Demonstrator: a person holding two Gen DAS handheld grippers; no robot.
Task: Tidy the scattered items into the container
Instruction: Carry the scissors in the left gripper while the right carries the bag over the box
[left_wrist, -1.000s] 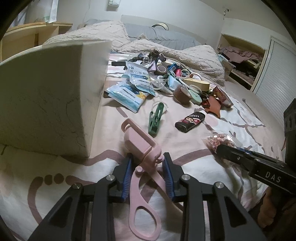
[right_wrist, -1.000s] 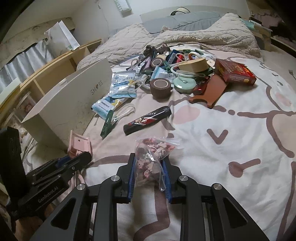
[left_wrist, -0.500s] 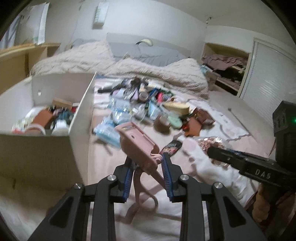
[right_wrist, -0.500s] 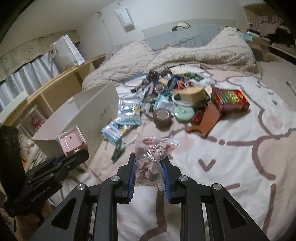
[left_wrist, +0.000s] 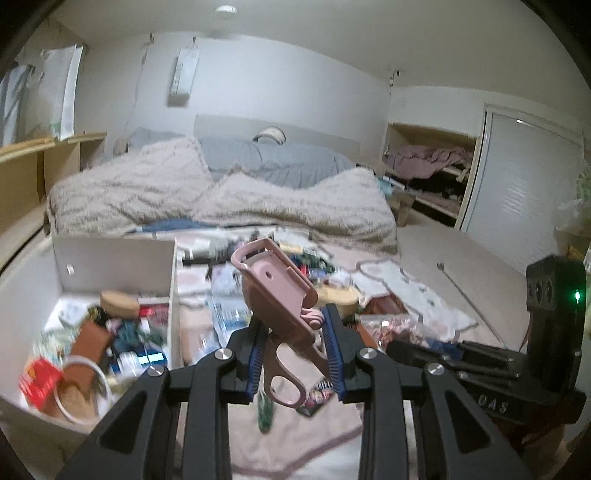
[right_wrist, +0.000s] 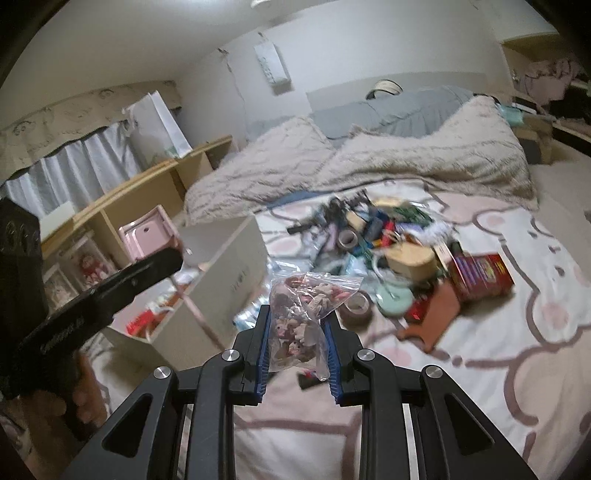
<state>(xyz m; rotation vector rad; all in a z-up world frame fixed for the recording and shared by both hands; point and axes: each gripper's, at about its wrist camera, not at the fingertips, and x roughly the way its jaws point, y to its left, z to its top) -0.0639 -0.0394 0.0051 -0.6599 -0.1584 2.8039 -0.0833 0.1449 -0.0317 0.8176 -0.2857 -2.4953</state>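
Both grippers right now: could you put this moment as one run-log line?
left gripper: shut on pink holder | right gripper: shut on zip bag | both lifted off bed | white box: partly filled

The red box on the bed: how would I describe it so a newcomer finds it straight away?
Start at the bedsheet with its brown cartoon outlines, then find the heap of clutter in the middle. The red box lies flat at the heap's right edge, just right of the brown leather piece. It is the only large, rectangular, bright red item with printed lettering.
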